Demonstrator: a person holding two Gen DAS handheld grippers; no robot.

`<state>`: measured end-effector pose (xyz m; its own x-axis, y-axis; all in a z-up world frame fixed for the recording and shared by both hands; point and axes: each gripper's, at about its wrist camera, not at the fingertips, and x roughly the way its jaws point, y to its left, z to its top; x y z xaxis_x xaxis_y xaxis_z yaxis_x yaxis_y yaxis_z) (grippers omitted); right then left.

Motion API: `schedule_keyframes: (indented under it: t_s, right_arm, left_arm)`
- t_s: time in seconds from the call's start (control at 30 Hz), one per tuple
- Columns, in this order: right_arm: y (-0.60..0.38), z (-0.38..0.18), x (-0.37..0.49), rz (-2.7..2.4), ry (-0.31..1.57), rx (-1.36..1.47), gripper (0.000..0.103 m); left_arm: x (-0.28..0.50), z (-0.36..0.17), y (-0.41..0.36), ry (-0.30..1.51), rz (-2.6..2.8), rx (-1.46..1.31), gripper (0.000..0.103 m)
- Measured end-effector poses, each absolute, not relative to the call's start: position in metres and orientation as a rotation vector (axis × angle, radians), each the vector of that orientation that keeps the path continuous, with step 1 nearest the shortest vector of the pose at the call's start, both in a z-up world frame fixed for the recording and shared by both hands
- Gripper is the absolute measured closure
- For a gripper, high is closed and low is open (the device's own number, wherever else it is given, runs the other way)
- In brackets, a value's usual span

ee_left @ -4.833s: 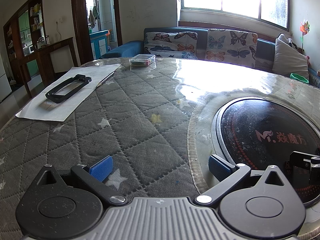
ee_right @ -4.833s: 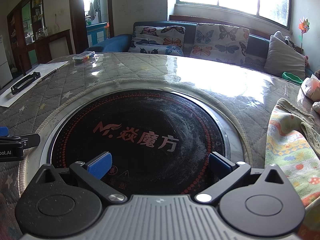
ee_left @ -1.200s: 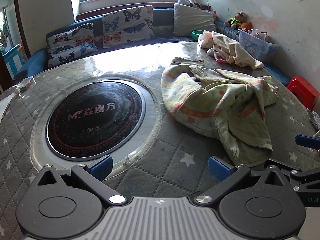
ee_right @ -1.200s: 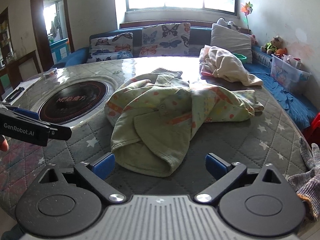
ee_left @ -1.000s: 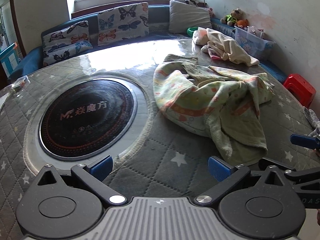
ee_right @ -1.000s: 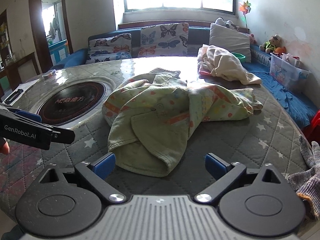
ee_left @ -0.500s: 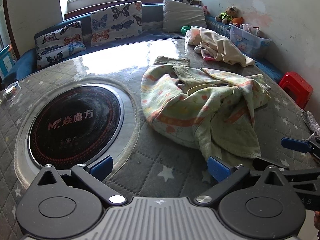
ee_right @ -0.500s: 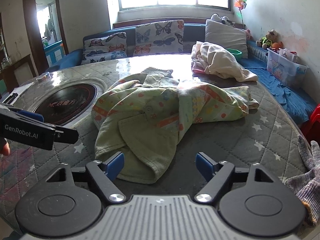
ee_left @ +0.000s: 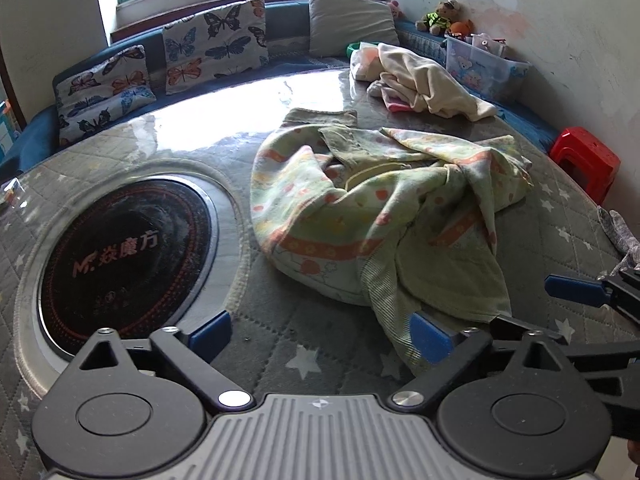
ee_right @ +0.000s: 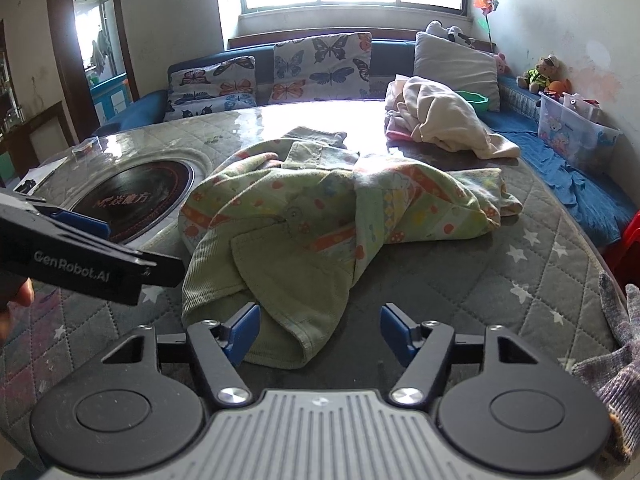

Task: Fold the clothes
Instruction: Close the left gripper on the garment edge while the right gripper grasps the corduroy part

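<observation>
The left gripper hangs spread wide at the table's near edge, its right pad against the crumpled green garment's hem.

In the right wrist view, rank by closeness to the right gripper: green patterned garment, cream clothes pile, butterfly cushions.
1. green patterned garment, hem between the open right gripper fingers.
2. cream clothes pile, far right of the table.
3. butterfly cushions, on the sofa behind.

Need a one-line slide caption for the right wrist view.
Open right tongs approach the near hem of a crumpled green patterned garment on the quilted table.
</observation>
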<state>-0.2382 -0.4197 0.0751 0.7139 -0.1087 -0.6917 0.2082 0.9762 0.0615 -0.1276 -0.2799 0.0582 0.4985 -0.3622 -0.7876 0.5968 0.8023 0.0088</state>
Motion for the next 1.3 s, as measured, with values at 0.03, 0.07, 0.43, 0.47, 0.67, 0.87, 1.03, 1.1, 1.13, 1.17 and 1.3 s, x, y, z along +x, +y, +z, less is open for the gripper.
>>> schedule_keyframes:
  t_s: [0.03, 0.07, 0.43, 0.47, 0.67, 0.87, 1.03, 1.1, 1.13, 1.17, 1.3]
  right_arm:
    - [-0.420, 0.074, -0.239, -0.175, 0.759, 0.137, 0.039]
    - [-0.420, 0.073, -0.239, -0.174, 0.764, 0.140, 0.042]
    - [-0.424, 0.066, -0.231, -0.155, 0.782, 0.157, 0.069]
    - [-0.423, 0.066, -0.231, -0.151, 0.781, 0.156, 0.075]
    - [-0.418, 0.068, -0.230, -0.134, 0.768, 0.140, 0.095]
    - [-0.413, 0.075, -0.237, -0.103, 0.749, 0.133, 0.100]
    - [-0.403, 0.087, -0.251, -0.050, 0.729, 0.127, 0.101]
    - [-0.398, 0.093, -0.257, -0.031, 0.720, 0.119, 0.101]
    - [-0.396, 0.094, -0.258, -0.026, 0.719, 0.113, 0.101]
    - [-0.394, 0.095, -0.260, -0.022, 0.719, 0.107, 0.101]
    - [-0.395, 0.091, -0.257, -0.094, 0.717, 0.078, 0.072]
  left_arm:
    - [-0.127, 0.057, -0.281, 0.877, -0.591, 0.298, 0.011]
    - [-0.126, 0.056, -0.282, 0.882, -0.589, 0.300, 0.013]
    - [-0.116, 0.046, -0.293, 0.935, -0.610, 0.293, 0.043]
    - [-0.116, 0.045, -0.294, 0.940, -0.617, 0.293, 0.051]
    - [-0.119, 0.043, -0.299, 0.941, -0.663, 0.292, 0.081]
    - [-0.128, 0.047, -0.297, 0.910, -0.698, 0.303, 0.094]
    - [-0.135, 0.053, -0.288, 0.897, -0.707, 0.304, 0.096]
    - [-0.138, 0.056, -0.283, 0.894, -0.711, 0.303, 0.097]
    - [-0.139, 0.056, -0.281, 0.893, -0.713, 0.300, 0.097]
    - [-0.140, 0.057, -0.278, 0.891, -0.714, 0.296, 0.097]
    - [-0.138, 0.057, -0.273, 0.901, -0.704, 0.282, 0.095]
